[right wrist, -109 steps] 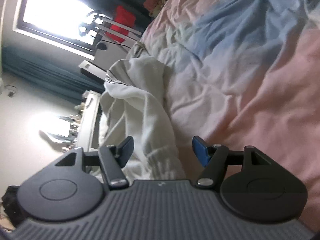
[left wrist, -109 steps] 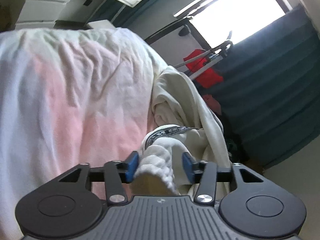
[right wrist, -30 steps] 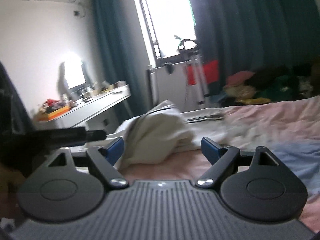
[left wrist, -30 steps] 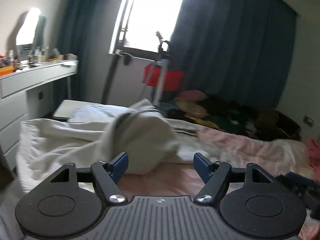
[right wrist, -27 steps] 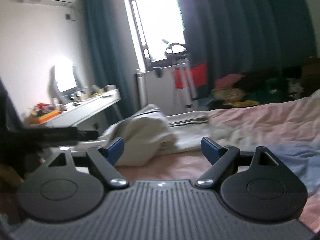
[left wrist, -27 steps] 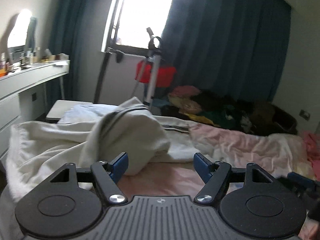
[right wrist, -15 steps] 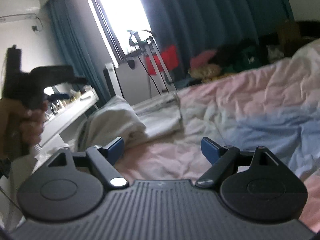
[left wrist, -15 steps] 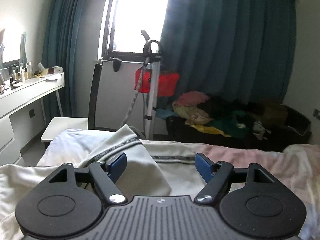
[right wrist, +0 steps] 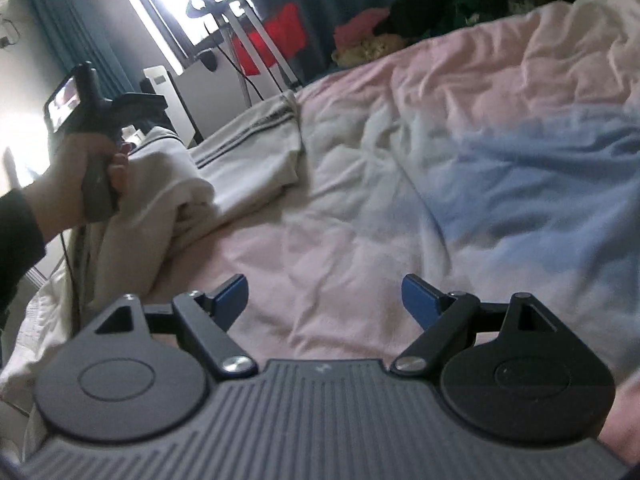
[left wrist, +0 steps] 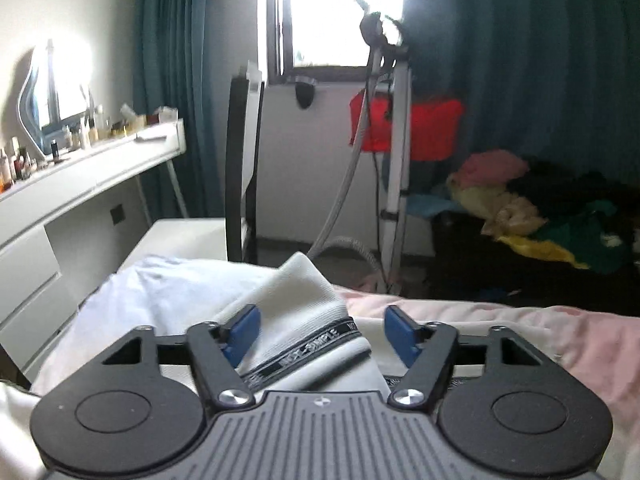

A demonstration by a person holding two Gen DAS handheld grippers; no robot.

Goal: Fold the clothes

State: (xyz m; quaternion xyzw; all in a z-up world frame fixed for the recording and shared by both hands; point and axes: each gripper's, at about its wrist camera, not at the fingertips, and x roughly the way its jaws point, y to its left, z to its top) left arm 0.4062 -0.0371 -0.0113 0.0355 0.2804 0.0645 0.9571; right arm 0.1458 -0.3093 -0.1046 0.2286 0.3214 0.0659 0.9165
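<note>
Nearest, left gripper (left wrist: 320,334) with jaws spread wide, nothing clamped, hovering over the banded waistband of cream trousers (left wrist: 304,320). Right gripper (right wrist: 324,300) likewise gaping and empty above the pink-and-blue duvet (right wrist: 400,184). Farther left on the bed, trousers heaped beside a hand (right wrist: 76,176). Beyond, a white desk (left wrist: 92,176) at far left.

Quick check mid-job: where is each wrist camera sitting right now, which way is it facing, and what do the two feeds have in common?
Left wrist: low over the bed's edge, facing the window and dark curtains; its own open left tongs frame the cream garment.
Right wrist: above the bed, looking across the pink and blue bedding; its open right tongs show, plus the person's left hand gripping the other tool.
Shared: the cream garment, the window, the red bag on its stand.
</note>
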